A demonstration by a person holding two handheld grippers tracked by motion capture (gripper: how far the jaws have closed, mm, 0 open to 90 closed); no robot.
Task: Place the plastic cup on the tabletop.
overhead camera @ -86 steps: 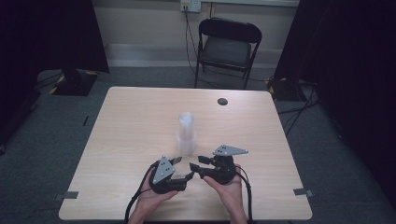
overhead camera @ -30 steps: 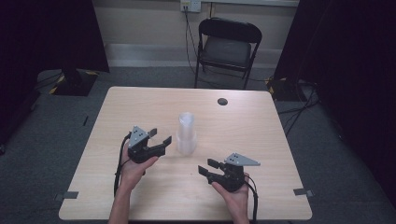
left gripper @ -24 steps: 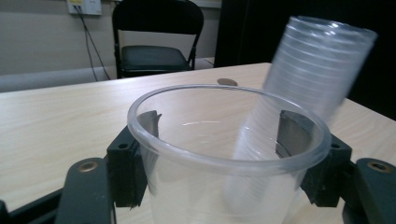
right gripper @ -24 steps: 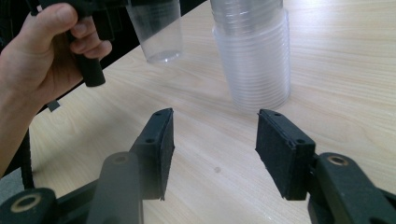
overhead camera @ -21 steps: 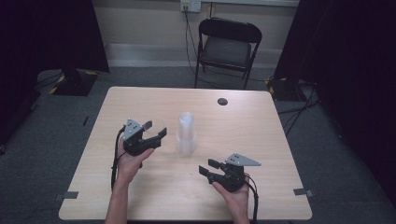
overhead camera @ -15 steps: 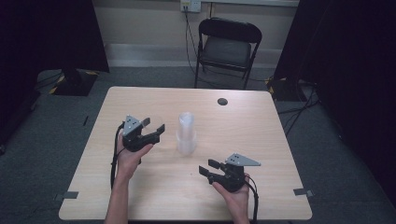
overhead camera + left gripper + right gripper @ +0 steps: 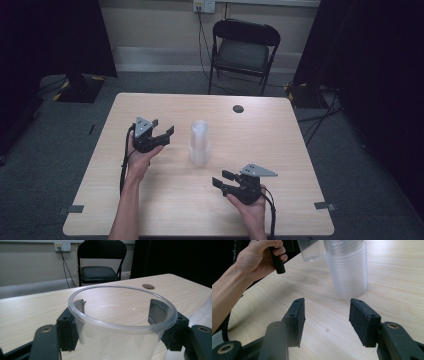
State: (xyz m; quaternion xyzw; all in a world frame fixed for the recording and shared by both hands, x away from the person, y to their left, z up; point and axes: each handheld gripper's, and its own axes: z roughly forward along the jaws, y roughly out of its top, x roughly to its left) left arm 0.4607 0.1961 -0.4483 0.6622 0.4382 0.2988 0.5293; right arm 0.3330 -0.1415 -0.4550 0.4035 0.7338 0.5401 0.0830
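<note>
Since the earlier frames the left tongs have carried a single clear cup away from the stack of clear cups, going out to the stack's left and a little farther up the bench, while the right tongs have kept their place near the bench's front edge. The left tongs are clamped on the cup: in the left gripper view one black pad sits against each side of its wall just under the rim, and the cup stands upright between them with its mouth open upward. Their jaws have just eased apart slightly, with the cup between them and both pads on its wall. In the right gripper view the cup's base hangs above the bench, just beside the stack and apart from it. The right tongs stand wide open with nothing between the pads, only bare wood. The stack rests upright on the bench ahead of the right tongs and to the right of the left ones.
</note>
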